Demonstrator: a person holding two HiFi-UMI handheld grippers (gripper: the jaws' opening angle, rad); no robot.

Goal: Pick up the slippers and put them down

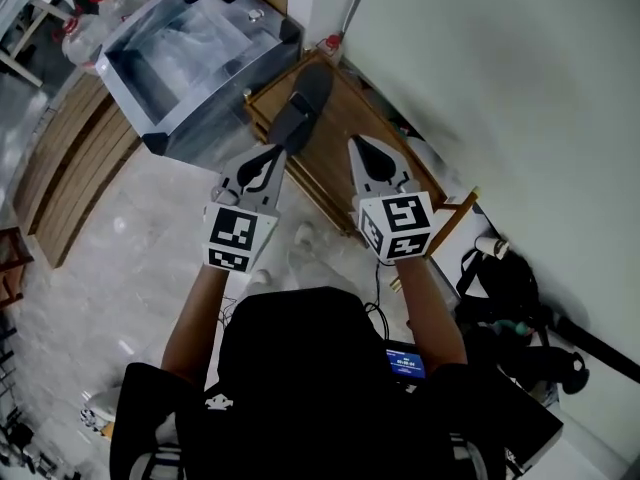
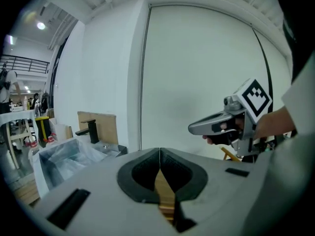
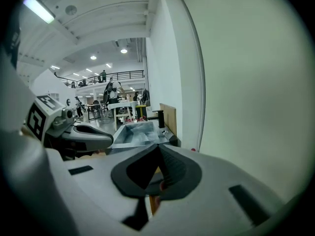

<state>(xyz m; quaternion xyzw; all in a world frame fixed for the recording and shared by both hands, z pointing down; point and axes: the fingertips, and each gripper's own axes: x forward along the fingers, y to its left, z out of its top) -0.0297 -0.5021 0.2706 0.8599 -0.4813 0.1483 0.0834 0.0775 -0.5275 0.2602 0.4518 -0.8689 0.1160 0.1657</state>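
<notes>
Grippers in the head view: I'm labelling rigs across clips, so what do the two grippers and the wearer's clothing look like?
The left gripper and right gripper are alike: light grey tapering shells with black ribbed pads, each carrying a white cube with black square markers. The person wears a black short-sleeved top.

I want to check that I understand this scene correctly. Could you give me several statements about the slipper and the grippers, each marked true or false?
1. The left gripper has its jaws shut on nothing. True.
2. The right gripper holds the dark slipper. False: its jaws are shut and empty.
3. The slipper lies on the wooden rack. True.
4. The plastic-covered basin stands between the rack and the wall. False: the rack stands by the wall and the basin is on its other side.
</notes>
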